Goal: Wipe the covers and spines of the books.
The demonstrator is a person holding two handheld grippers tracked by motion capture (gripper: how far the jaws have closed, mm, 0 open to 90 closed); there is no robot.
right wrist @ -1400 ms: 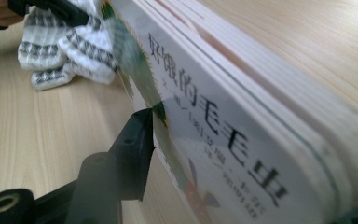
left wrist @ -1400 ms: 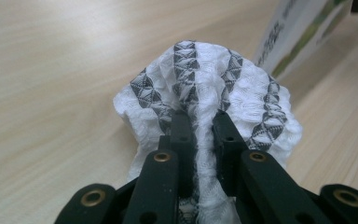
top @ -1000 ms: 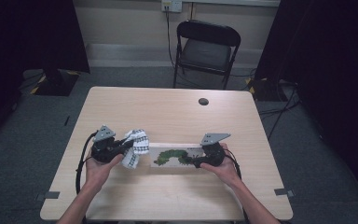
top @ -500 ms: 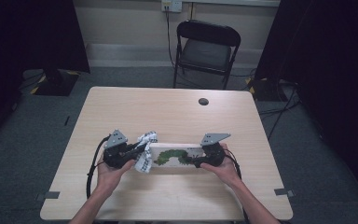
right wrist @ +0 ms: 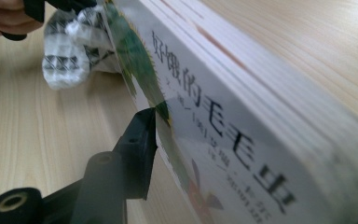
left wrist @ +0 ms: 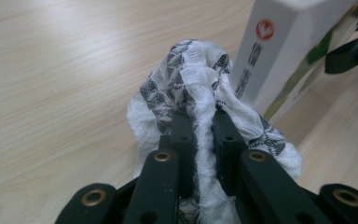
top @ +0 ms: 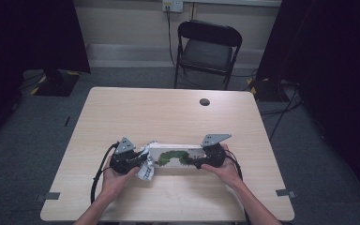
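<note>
A white board book [top: 176,156] with a green caterpillar on its cover stands on its long edge near the table's front. My right gripper [top: 198,162] is shut on the book's right end. In the right gripper view one finger [right wrist: 142,140] presses the cover of the book [right wrist: 242,107], and the other finger is hidden behind it. My left gripper [top: 138,161] is shut on a white cloth with a grey pattern [top: 146,168]. In the left gripper view the cloth [left wrist: 191,79] bunches out between the jaws of the left gripper [left wrist: 200,119] and rests against the book's left end [left wrist: 279,51].
The wooden table [top: 168,112] has a small dark round spot [top: 205,101] at its far right. A black folding chair [top: 206,47] stands beyond the far edge. Cables trail from both grippers toward the person.
My left gripper has carried the cloth to the right until it meets the book's left end. The right gripper and the book have stayed nearly still.
</note>
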